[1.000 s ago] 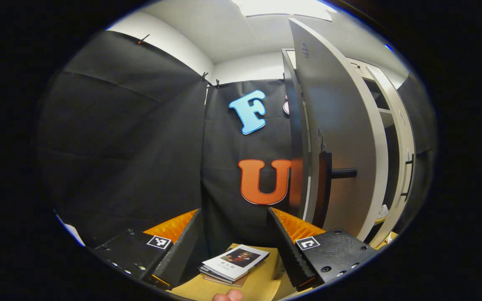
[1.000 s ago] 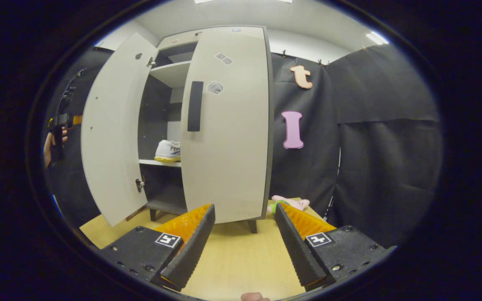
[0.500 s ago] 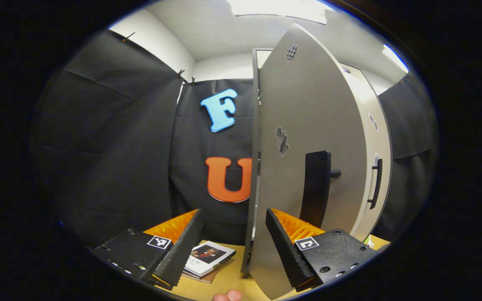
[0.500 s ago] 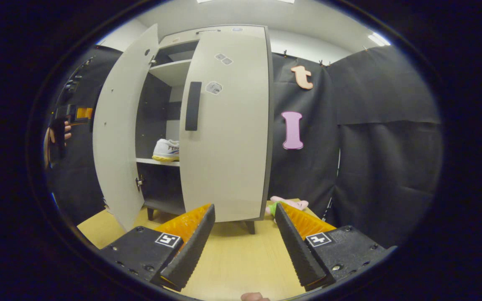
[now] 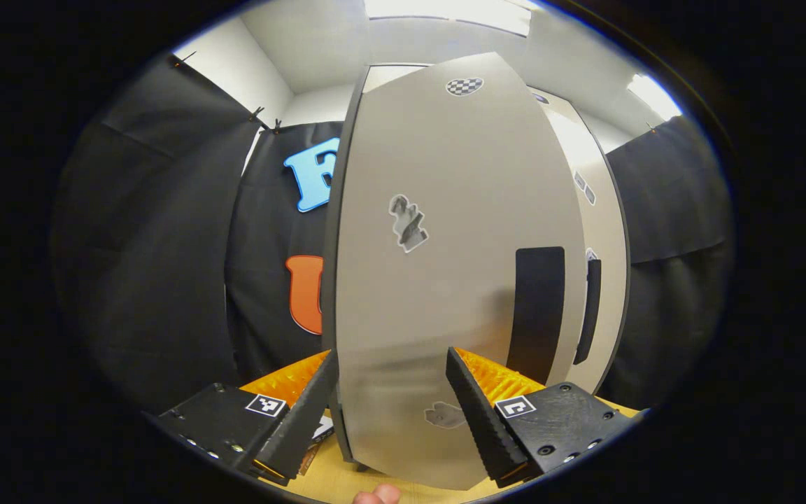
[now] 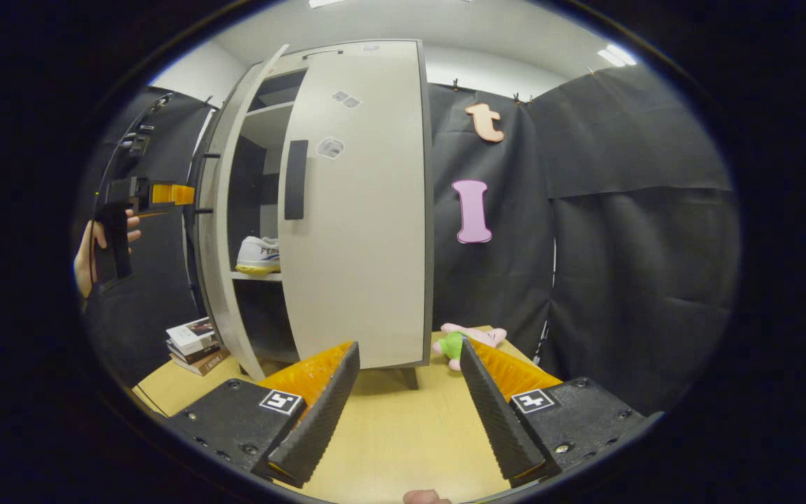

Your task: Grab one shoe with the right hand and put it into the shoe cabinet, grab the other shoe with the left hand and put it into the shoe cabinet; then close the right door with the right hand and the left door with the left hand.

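Left door closing step judged in hand. In the left gripper view, the tall pale-grey flat cabinet door point(image 5: 445, 280) is seen dead ahead of the left gripper point(image 5: 390, 392), its long axis upright and its face square to the spread fingers point(image 5: 476, 413), nothing pinched between them; contact between the fingers and the panel cannot be told. Its black vertical bar handle point(image 5: 538, 308) lies ahead and to the right of the fingers. In the right gripper view the same door is seen ajar, with a gap left at the white shoe point(image 6: 258, 253) on the shelf of the grey shoe cabinet point(image 6: 357, 210); the right door is judged shut. The right gripper point(image 6: 406, 399) is held well back over the light wooden counter point(image 6: 403, 434), fingers spread, empty. The left hand is the nearer; a push straight ahead is judged sufficient.
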`<state>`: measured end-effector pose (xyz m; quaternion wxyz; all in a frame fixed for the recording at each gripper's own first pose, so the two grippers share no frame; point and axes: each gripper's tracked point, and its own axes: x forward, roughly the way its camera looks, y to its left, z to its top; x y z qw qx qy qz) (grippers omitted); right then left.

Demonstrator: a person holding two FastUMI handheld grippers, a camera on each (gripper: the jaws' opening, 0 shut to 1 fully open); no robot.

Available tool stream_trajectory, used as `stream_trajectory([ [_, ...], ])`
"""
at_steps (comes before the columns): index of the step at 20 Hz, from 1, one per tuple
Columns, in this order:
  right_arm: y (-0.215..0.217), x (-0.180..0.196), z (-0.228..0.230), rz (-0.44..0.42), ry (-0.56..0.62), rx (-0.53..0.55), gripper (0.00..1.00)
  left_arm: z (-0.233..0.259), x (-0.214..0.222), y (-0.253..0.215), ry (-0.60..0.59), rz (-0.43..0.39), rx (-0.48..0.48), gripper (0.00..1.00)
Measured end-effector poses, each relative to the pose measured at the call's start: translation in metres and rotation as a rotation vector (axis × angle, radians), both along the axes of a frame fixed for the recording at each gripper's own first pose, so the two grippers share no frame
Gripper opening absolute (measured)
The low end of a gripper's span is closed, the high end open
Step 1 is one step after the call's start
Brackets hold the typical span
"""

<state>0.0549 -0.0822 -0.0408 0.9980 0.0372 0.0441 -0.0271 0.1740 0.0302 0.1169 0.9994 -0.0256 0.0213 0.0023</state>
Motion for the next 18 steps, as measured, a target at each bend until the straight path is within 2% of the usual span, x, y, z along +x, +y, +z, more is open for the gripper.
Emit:
stream_trajectory([
  [5,-0.012,-0.004,-0.001,-0.033,-0.001,0.005,0.94,0.011,-0.013,0.010,-0.041,0.040,0.041,0.92],
  [6,-0.013,-0.004,0.000,-0.038,-0.004,0.011,0.91,0.013,-0.019,0.014,-0.047,0.050,0.054,0.92],
  [7,-0.015,-0.005,0.000,-0.040,-0.007,0.014,0.94,0.013,-0.028,0.018,-0.052,0.056,0.063,0.92],
  [8,-0.013,-0.004,0.002,-0.039,-0.008,0.017,0.91,0.011,-0.037,0.020,-0.049,0.055,0.070,0.92],
  [9,-0.011,-0.004,0.002,-0.036,-0.009,0.016,0.94,0.008,-0.047,0.021,-0.042,0.059,0.073,0.92],
  [13,0.002,-0.007,0.008,-0.013,-0.024,0.008,0.91,-0.024,-0.088,0.025,0.002,0.087,0.109,0.92],
  [14,0.006,-0.008,0.009,-0.005,-0.027,0.006,0.94,-0.035,-0.098,0.023,0.018,0.090,0.102,0.92],
  [18,0.026,-0.013,0.010,0.037,-0.031,-0.012,0.94,-0.080,-0.138,-0.002,0.081,0.048,0.007,0.92],
])
